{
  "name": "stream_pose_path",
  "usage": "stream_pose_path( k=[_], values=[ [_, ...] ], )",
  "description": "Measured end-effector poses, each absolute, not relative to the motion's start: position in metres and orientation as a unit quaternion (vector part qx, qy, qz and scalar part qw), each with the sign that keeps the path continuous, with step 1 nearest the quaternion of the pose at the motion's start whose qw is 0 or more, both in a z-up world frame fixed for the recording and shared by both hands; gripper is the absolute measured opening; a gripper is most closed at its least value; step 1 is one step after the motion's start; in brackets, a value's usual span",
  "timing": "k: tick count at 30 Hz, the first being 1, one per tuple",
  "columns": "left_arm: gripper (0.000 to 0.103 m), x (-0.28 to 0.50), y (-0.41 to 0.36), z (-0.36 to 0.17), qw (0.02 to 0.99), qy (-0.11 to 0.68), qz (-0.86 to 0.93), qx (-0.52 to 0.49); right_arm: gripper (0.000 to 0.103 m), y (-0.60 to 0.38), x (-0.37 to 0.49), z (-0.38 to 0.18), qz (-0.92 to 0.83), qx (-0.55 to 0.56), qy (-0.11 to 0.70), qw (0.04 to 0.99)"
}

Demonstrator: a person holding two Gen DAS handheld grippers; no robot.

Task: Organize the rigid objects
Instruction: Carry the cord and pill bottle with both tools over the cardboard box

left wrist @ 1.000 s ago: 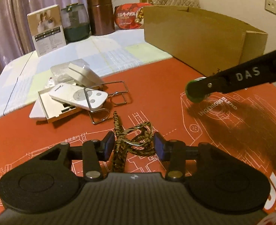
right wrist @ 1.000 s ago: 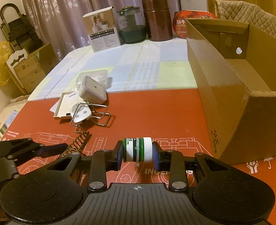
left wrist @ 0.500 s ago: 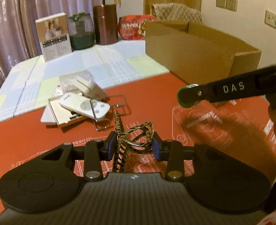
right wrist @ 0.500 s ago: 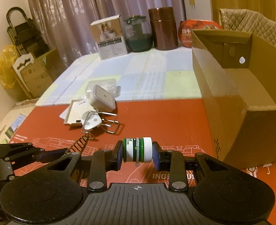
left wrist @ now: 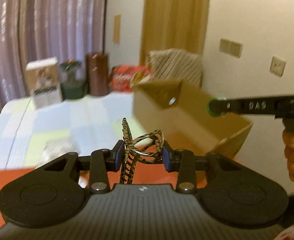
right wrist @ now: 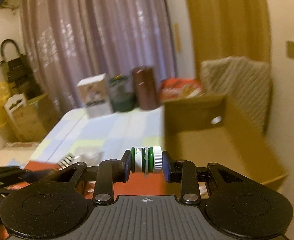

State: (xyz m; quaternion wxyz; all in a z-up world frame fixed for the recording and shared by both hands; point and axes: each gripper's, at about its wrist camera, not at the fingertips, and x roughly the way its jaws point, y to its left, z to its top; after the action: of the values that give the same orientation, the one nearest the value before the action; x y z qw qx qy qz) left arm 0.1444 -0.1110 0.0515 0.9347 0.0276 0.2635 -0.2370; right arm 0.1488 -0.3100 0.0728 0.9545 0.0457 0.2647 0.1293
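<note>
My left gripper (left wrist: pixel 142 155) is shut on a pair of folded tiger-striped glasses (left wrist: pixel 145 146), held up in the air above the red mat (left wrist: pixel 145 172). My right gripper (right wrist: pixel 146 163) is shut on a small white and green bottle (right wrist: pixel 146 159), gripped end to end and lying sideways. The left wrist view shows the right gripper's finger (left wrist: pixel 246 106) with the green bottle end (left wrist: pixel 211 108) over the open cardboard box (left wrist: pixel 186 112). That box (right wrist: pixel 216 132) stands just ahead to the right in the right wrist view. Both views are blurred.
At the table's far end stand a white carton (right wrist: pixel 94 98), a dark green jar (right wrist: pixel 120 94), a brown canister (right wrist: pixel 146 88) and a red packet (right wrist: pixel 178 89). A padded chair back (right wrist: pixel 236 80) is behind the box. A hand (left wrist: pixel 292 150) grips the right tool.
Both grippers have risen from the mat with their loads and tilted up. The box now looks closer and lower; the remote and wire stand have dropped out of sight.
</note>
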Motion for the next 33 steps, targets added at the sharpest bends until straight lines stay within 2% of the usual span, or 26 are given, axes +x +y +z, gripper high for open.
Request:
stream_pose_path(
  k=[6, 14, 32, 33],
  values=[
    [0.034, 0.162, -0.178, 0.072, 0.925, 0.251, -0.284, 0.028, 0.028, -0.372, 0.164, 0.077, 0.086, 0.071, 0.278, 0.954],
    [0.034, 0.193, -0.246, 0.050, 0.906, 0.274, -0.319, 0.052, 0.028, -0.416, 0.183, 0.057, 0.069, 0.092, 0.304, 0.946],
    [0.034, 0.222, -0.269, 0.012, 0.896, 0.313, -0.311, 0.056, 0.028, -0.437, 0.202, 0.023, 0.068, 0.105, 0.327, 0.937],
    [0.038, 0.222, -0.267, 0.012, 0.897, 0.312, -0.310, 0.049, 0.028, -0.436, 0.203, 0.022, 0.069, 0.105, 0.328, 0.936]
  ],
)
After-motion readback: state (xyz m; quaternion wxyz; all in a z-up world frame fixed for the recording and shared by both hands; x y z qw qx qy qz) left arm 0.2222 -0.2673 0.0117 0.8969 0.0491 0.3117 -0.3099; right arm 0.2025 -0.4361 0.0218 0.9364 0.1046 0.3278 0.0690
